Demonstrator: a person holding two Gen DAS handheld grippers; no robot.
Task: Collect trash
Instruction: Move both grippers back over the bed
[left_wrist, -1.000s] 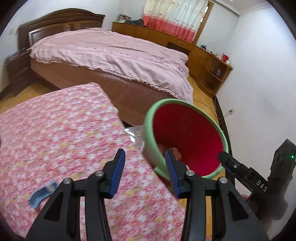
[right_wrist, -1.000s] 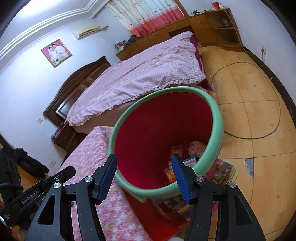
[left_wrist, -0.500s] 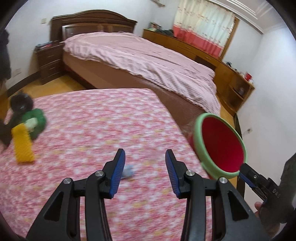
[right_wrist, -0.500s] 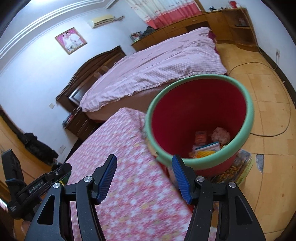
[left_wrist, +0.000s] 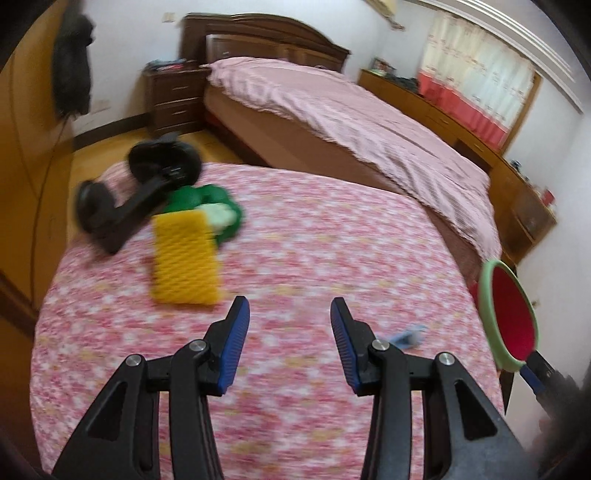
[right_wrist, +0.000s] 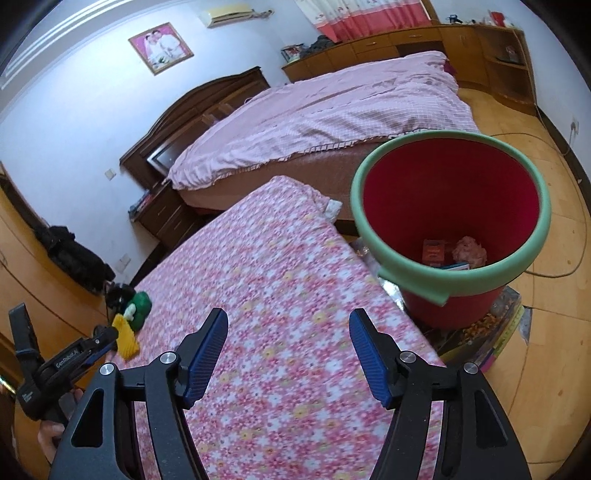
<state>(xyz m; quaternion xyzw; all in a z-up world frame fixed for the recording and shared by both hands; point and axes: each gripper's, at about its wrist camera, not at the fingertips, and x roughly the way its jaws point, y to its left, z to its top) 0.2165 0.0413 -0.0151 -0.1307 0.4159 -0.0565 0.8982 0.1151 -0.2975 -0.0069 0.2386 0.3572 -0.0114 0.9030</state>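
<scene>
My left gripper (left_wrist: 288, 332) hangs open and empty over the flowered pink cloth (left_wrist: 314, 258). A small blue scrap (left_wrist: 408, 338) lies on the cloth just right of its right finger. Further left lie a yellow ribbed piece (left_wrist: 184, 258) and a green crumpled item (left_wrist: 218, 210). The red bin with a green rim (left_wrist: 511, 317) stands past the cloth's right edge. In the right wrist view my right gripper (right_wrist: 288, 345) is over the cloth, its jaws opening with nothing between them. The red bin (right_wrist: 450, 221) stands ahead to the right with several bits of trash inside. The left gripper (right_wrist: 96, 345) shows at far left.
A black device with round pads (left_wrist: 136, 192) lies at the cloth's far left corner. A big bed with a pink cover (right_wrist: 332, 110) stands beyond. Wooden cabinets (right_wrist: 480, 48) line the far wall. Packets (right_wrist: 491, 332) lie on the wood floor under the bin, and a cable (right_wrist: 576, 251) runs behind it.
The left wrist view has swung left from the bin across the cloth, bringing the yellow and green items into sight. The right gripper drew back from the bin and its jaws stand wider.
</scene>
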